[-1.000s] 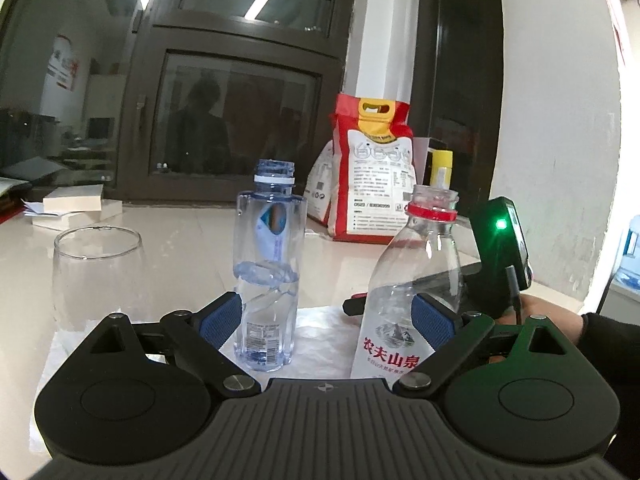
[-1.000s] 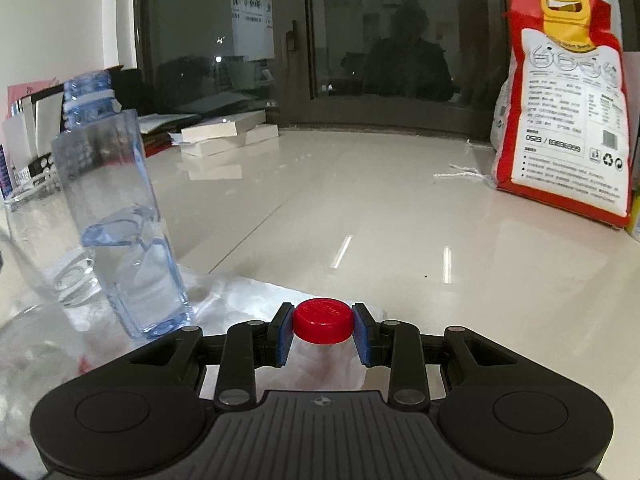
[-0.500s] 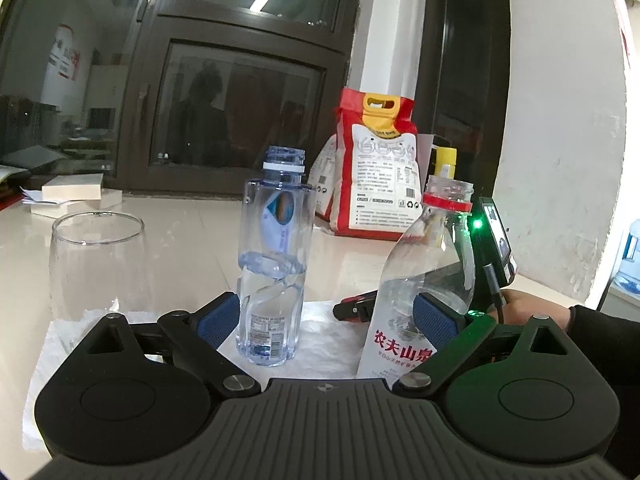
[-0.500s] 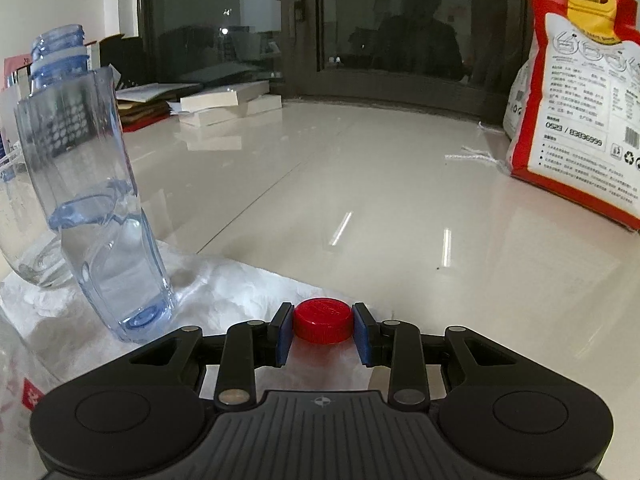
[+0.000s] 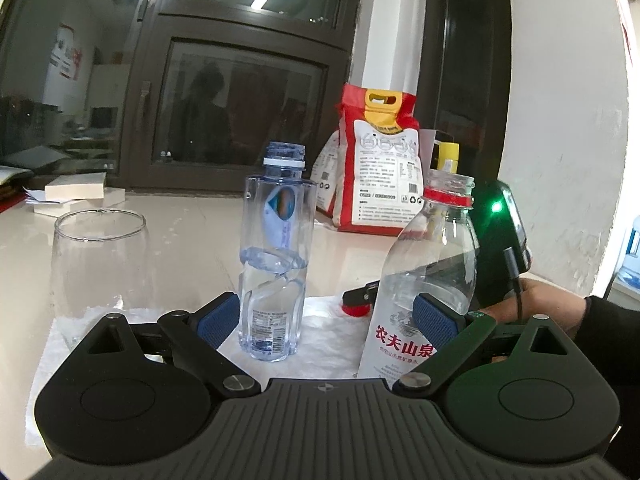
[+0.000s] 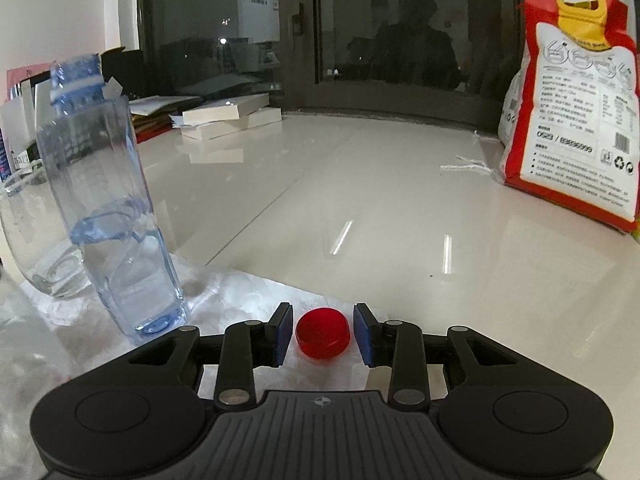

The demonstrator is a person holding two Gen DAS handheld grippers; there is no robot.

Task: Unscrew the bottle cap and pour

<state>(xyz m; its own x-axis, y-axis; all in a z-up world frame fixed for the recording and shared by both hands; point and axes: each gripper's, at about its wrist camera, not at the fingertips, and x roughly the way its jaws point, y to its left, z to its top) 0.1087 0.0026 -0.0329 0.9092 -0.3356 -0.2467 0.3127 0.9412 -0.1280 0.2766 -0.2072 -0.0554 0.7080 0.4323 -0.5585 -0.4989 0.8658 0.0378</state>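
Red cap [image 6: 323,338] lies flat on the white paper towel [image 6: 248,300], right betw. the right gripper [image 6: 322,334] pads, w/ a slim gap each side: jaws narrow but not touching it, cap loose. Same cap shows in the left wrist view [image 5: 355,309] beyond the bottles, at the tip of the right gripper [image 5: 360,294], which a hand [image 5: 536,300] holds.

The uncapped bottle [image 5: 426,280], clear w/ red neck ring and red Chinese lettering, stands leaning a bit, just inside the right-hand pad of the left gripper [image 5: 328,320]; the pad overlaps its lower body, contact can't be told. Left jaws spread wide, gripping nothing.

The blue-tinted bottle [image 5: 276,256], also capless, about half full, stands upright betw. the left jaws, nearer the left pad, a little ahead of it. In the right wrist view that bottle [image 6: 112,216] sits left of the jaws and ahead.

The empty glass [image 5: 100,260] stands outside the left pad, on the towel edge.

Further ahead on the pale table [image 6: 360,200]: red-and-white bag [image 6: 572,120] to the right, stacked books [image 6: 228,116] far left.
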